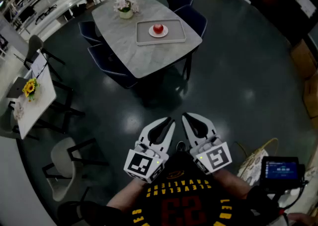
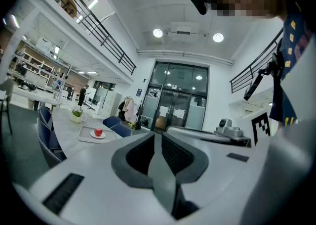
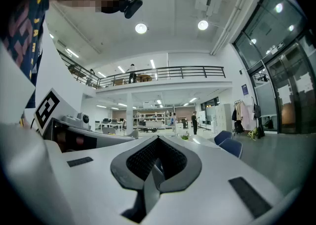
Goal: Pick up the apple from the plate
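Note:
A red apple (image 1: 158,29) rests on a small white plate (image 1: 151,32) in a grey tray (image 1: 141,37) on the marble table (image 1: 124,51), far ahead of me. In the left gripper view the apple (image 2: 98,132) is small at the left on its tray (image 2: 85,135). Both grippers hang close to my chest, far from the table, pointing level. My left gripper (image 1: 170,119) (image 2: 157,134) shows a narrow slit between its pads, with nothing in it. The jaws of my right gripper (image 1: 185,115) (image 3: 157,138) meet at the tips and are empty.
A flower pot (image 1: 125,9) stands on the table behind the tray. Dark blue chairs (image 1: 193,17) surround the table. A white side table with sunflowers (image 1: 31,88) and a white chair (image 1: 67,163) are at the left. A screen device (image 1: 282,169) sits at my right.

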`<state>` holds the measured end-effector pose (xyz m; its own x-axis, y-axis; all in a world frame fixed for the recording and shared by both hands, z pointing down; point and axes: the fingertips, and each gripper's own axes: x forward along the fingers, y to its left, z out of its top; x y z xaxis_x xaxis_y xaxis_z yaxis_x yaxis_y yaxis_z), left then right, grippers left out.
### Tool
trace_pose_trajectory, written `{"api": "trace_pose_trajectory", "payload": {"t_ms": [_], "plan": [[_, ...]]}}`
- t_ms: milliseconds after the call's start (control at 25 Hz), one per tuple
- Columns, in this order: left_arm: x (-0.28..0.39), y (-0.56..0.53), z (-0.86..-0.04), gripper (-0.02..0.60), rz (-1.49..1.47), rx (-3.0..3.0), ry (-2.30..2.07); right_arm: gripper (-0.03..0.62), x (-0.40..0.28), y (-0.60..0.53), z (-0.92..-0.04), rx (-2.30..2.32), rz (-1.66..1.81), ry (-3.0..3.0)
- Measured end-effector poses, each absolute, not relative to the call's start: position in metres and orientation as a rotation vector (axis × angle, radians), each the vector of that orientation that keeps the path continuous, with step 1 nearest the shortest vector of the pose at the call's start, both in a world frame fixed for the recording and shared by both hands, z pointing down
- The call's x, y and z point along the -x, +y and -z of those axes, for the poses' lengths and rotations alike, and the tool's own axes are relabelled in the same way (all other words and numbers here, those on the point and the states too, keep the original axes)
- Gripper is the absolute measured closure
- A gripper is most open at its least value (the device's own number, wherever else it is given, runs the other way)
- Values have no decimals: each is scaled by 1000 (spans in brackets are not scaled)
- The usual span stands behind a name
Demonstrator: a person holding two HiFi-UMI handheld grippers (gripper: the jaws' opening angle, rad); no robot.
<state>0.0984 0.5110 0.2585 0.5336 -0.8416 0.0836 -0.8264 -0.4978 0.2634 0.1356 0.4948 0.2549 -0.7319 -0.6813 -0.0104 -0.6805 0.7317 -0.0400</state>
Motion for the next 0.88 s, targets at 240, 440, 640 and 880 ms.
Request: {"api": "trace_pose_trajectory", "payload": {"t_ms": [240,440,640,880], "plan": [[-101,519,-262,532,74,-2486,-1419,589,-134,504,-258,1102,54,2910],[-122,491,-258,532,101,-2474,-1467,588,-154,474,-254,1064,86,2918],[-154,459,-262,532,83,-2438,-1505,588,-187,436,-258,1024,138,2932],[-164,450,-273,534,45,-2394,-1518,588,-204,426,-274,1028,217,2942]]}}
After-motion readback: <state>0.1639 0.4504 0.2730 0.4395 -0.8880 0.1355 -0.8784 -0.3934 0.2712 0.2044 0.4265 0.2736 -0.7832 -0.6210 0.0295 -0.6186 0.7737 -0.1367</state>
